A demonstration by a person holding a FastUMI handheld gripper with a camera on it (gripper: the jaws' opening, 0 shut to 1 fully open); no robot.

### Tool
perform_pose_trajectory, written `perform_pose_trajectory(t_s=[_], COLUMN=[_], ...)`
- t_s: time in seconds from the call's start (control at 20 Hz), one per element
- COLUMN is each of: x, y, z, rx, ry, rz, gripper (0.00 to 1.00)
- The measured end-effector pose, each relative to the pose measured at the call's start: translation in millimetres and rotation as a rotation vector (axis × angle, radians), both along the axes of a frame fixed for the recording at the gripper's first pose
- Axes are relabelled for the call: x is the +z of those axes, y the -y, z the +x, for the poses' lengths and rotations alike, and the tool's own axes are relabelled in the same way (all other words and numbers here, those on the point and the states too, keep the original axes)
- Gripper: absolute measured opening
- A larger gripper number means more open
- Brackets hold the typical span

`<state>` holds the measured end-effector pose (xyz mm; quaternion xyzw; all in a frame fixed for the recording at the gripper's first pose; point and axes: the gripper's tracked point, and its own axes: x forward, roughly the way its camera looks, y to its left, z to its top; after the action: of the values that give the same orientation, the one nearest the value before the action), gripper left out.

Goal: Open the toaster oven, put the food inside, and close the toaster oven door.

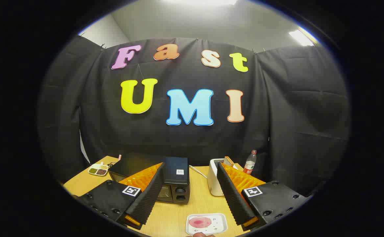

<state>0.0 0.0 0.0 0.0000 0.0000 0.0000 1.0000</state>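
Tongs hang spread wide over the near part of the worktop, holding nothing, their ridged black fingers splayed apart. Black cloth walls close the booth on three sides under a pale ceiling with lit panels. Beneath lies a light wooden worktop. On it, beyond the fingers, stands the black toaster oven, its door shut. A white toaster sits to its right, apart, with a slice of bread poking up. Between the fingertips rests a white tray carrying a round pink slice of food. Far left, a small divided dish holds dark and green bits. A plastic bottle stands at the back right.
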Motion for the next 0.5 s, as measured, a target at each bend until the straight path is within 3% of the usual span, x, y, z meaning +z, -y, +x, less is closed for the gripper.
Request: perform_pose_trajectory(t_s=[0.5], x=[-7.7], y=[-30.2], z=[49.2], rx=[0.000], ry=[-0.026], rz=[0.021], gripper=[0.98])
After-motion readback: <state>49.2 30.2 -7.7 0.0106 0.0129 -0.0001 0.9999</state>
